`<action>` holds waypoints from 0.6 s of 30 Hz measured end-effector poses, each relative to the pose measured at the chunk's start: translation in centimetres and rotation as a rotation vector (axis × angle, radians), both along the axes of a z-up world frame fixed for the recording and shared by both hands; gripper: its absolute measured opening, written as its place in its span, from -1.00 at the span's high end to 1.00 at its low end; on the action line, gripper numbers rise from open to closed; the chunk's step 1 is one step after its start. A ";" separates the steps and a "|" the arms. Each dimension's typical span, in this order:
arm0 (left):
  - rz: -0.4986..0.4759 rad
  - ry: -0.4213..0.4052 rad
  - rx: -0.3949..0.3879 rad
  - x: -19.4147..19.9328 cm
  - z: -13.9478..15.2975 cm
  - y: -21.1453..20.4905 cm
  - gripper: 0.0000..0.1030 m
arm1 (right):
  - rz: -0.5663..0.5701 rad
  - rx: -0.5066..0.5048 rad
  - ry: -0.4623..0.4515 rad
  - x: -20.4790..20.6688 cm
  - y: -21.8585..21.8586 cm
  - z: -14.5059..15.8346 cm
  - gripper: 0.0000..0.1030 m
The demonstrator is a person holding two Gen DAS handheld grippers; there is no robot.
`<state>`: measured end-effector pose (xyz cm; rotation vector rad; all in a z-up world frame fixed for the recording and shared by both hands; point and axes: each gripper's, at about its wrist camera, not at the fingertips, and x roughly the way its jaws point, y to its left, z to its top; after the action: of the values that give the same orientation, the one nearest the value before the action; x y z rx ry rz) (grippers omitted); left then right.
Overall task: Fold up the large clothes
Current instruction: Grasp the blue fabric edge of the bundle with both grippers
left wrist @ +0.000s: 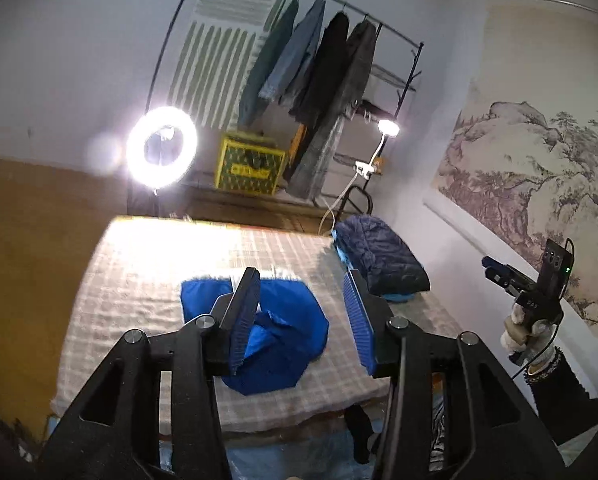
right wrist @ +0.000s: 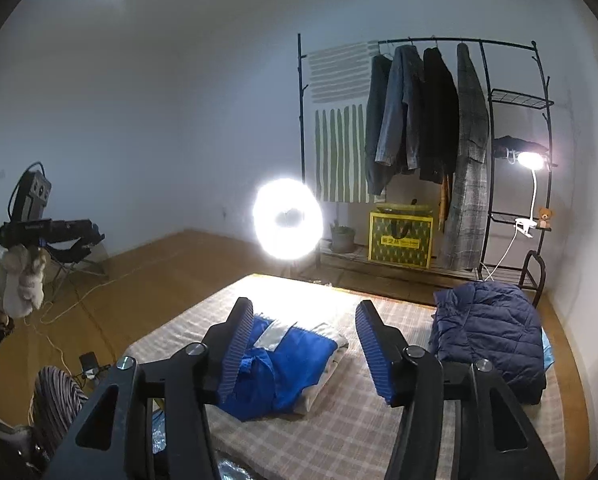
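The blue garment [left wrist: 259, 332] lies bunched in a rough bundle at the middle of the checked bed cover [left wrist: 131, 280], low in the centre of both views, with a pale lining or second layer showing under its far edge in the right wrist view. Both pairs of tongs hang above it with nothing in them: the left tongs [left wrist: 299, 320] stand part open, their ribbed blue pads framing the bundle without touching it, and the right tongs [right wrist: 303, 348] stand a little wider, equally empty. The fold looks loose to me — one flap is rumpled and rides up over the rest, so the bundle could slump open if left like that, or drag apart if one corner alone gets pinched. A grab that takes only the top layer would peel it off the pale layer beneath. The quilted navy jacket [right wrist: 491, 332] sits near it on the right side of the bed, close enough that a wide sweep could snag it. The ring light [right wrist: 287, 224] blazes across the far end of the cover — edges there are hard to judge.
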<state>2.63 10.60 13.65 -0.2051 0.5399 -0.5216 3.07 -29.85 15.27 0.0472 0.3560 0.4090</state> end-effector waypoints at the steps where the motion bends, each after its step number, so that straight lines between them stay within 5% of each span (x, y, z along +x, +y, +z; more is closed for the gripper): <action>1: -0.005 0.030 -0.001 1.0 -1.5 -0.3 0.15 | 0.010 0.006 0.013 0.5 0.2 -0.8 -0.07; 3: -0.012 0.090 0.003 2.6 -4.6 -0.9 0.15 | 0.041 0.019 0.066 2.4 1.0 -3.0 0.13; 10: -0.059 0.333 0.028 10.4 -17.7 -2.8 0.15 | 0.099 0.021 0.283 12.4 5.0 -13.1 0.27; 18: -0.159 0.404 0.145 13.3 -25.1 -5.3 0.15 | 0.135 -0.006 0.438 20.6 9.2 -22.9 0.28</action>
<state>15.90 5.34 -11.49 -0.1293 0.9899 -0.5959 23.66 -20.63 -7.62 0.1080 0.7954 0.5317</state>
